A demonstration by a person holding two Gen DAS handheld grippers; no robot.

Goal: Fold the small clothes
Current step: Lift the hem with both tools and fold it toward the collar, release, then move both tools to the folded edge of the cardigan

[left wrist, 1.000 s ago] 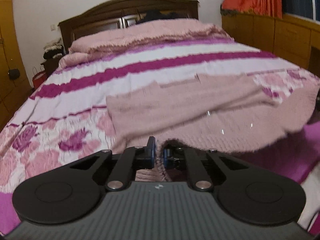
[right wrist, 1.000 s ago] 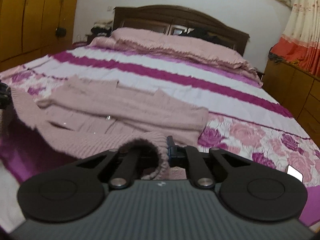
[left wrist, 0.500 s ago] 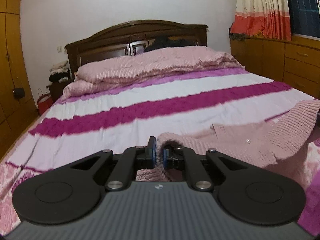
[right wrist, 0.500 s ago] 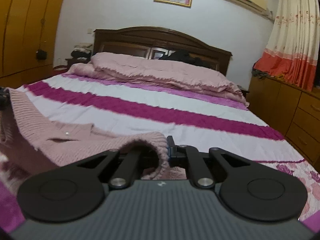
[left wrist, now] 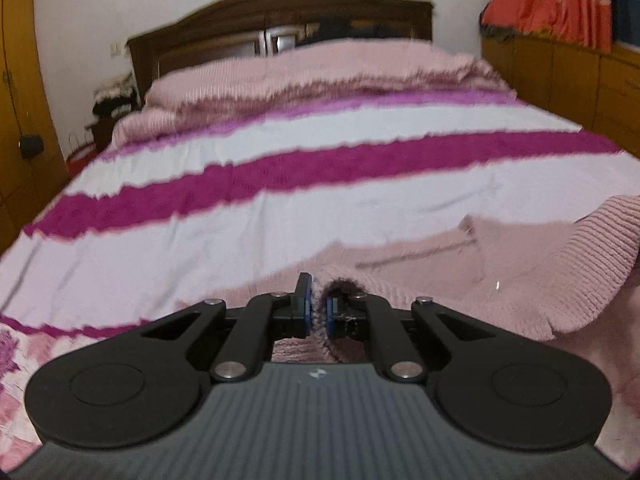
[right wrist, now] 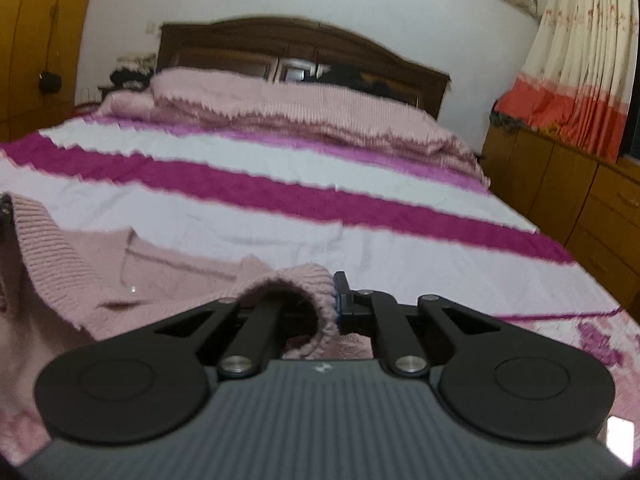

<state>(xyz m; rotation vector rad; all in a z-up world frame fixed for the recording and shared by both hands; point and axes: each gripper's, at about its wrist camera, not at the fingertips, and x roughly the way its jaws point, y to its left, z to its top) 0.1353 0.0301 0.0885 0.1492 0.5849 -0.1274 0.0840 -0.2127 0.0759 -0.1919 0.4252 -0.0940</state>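
A pink knitted sweater [left wrist: 460,268] lies on the striped bedspread and is lifted along its near edge. My left gripper [left wrist: 316,312] is shut on a fold of that ribbed edge. The rest of the knit stretches off to the right in the left wrist view. In the right wrist view the same pink sweater [right wrist: 160,276] spreads to the left, and my right gripper [right wrist: 330,308] is shut on its ribbed hem, which curls over the left finger. Both views are blurred by motion.
The bed [left wrist: 280,208] has white and magenta stripes, with a folded pink quilt [left wrist: 320,76] at the dark wooden headboard [right wrist: 304,48]. Wooden cabinets [right wrist: 568,188] and a curtain [right wrist: 576,80] stand to the right, a wardrobe [right wrist: 36,40] to the left.
Both grippers have carried the sweater's edge forward up the bed toward the headboard. The flat garment seen earlier now lies folded over, with less of it ahead of the fingers.
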